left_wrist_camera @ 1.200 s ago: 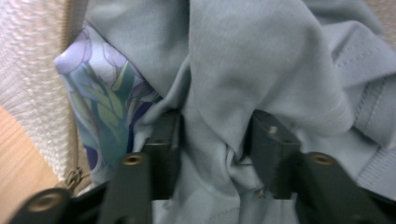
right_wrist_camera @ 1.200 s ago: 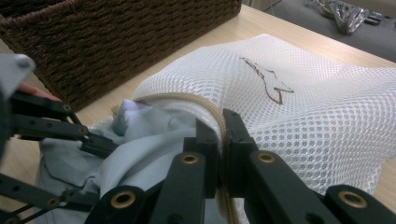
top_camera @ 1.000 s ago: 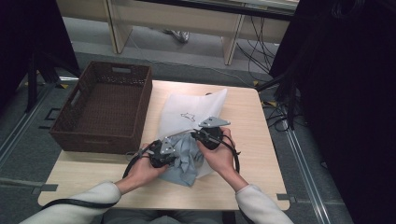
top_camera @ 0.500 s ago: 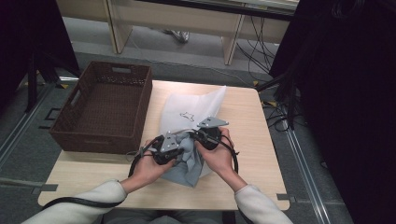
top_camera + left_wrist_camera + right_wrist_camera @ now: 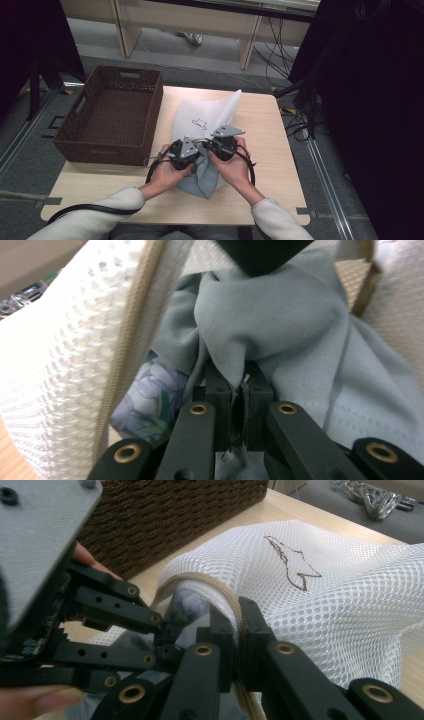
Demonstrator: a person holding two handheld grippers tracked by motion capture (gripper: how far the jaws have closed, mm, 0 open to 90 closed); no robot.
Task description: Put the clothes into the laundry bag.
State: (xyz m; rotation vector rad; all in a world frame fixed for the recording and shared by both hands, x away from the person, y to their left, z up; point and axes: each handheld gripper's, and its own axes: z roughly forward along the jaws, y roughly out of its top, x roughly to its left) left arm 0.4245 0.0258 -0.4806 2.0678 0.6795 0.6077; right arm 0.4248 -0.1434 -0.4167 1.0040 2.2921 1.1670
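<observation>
At nine o'clock on the table (image 5: 280,125) stands the brown woven basket (image 5: 112,112), its near wall just beside my left hand (image 5: 162,175). From the high view I see little more of my left gripper (image 5: 192,150) than its grey plate over the cloth; its own view tells the rest: my jaws are pinched tight on a fold of the grey-blue garment (image 5: 280,320), the fabric bunching up from between them toward twelve o'clock. That view also shows a flowered fabric (image 5: 150,400) tucked under the garment at eight o'clock, inside the bag's tan-edged opening (image 5: 132,335), which the high view hides.

At the table's centre lies the white mesh bag (image 5: 210,112), running from my grippers toward twelve o'clock, with a dark squiggle mark (image 5: 200,122) on its top. The garment spills from the bag's near end toward six o'clock, between my two hands.

My right gripper (image 5: 212,145) sits touching the left one. In the right gripper view its jaws are clamped on the tan rim (image 5: 227,600) of the bag's mouth, with the left gripper's jaws reaching into the opening at nine o'clock. My right hand (image 5: 235,167) rests at five o'clock of the bag's mouth.
</observation>
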